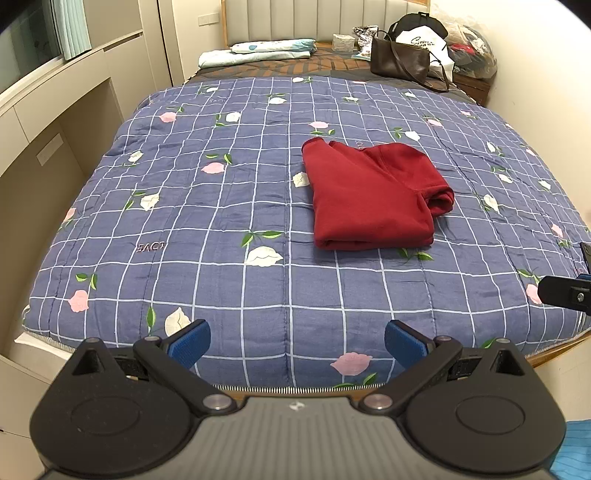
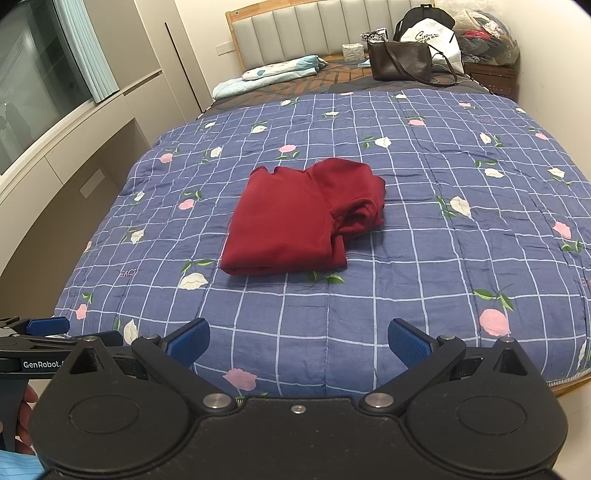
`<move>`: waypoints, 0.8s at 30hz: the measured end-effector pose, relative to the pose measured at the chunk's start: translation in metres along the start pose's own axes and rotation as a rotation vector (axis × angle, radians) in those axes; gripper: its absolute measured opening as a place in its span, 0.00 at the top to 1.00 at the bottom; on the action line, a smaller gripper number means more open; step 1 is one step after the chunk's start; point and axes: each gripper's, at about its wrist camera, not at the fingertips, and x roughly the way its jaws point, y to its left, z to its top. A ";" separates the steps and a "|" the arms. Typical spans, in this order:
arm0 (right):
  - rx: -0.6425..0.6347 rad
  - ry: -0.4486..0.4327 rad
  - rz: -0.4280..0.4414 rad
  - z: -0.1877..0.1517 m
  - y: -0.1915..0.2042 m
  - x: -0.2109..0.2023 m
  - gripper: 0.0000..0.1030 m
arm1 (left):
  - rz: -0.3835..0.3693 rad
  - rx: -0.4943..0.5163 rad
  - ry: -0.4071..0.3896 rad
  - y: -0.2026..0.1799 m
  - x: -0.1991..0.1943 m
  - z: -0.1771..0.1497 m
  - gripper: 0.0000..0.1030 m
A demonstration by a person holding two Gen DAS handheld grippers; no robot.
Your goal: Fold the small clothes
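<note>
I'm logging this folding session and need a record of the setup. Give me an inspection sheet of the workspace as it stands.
Surface: blue checked floral quilt spread over the bed, lightly rumpled.
Job's things: dark red knit garment lying folded near the quilt's middle, a bunched part at its right side.
Clutter: brown leather shoulder bag, white printed bag, folded pale blue bedding, clear sack of clothes, all at the headboard end.
Grippers: left claw open, empty; right claw open, empty; both at the foot of the bed, clear of the garment.
Cables: nothing seen.
Surroundings: grey padded headboard, beige cabinets and window at left.
</note>
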 end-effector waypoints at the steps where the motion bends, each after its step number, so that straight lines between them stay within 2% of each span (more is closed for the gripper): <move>1: 0.000 0.000 0.000 0.000 0.000 0.000 0.01 | -0.001 0.000 0.000 0.000 0.000 0.000 0.01; 10: 0.000 0.001 0.000 0.000 0.000 0.000 0.01 | -0.005 0.005 0.003 -0.001 0.002 0.000 0.01; 16: 0.000 0.001 0.000 0.000 0.000 0.000 0.01 | 0.068 0.027 0.017 -0.004 0.003 0.001 0.01; 24: 0.006 0.002 -0.005 0.000 0.000 0.002 0.01 | 0.066 0.017 0.042 0.000 0.006 0.001 0.01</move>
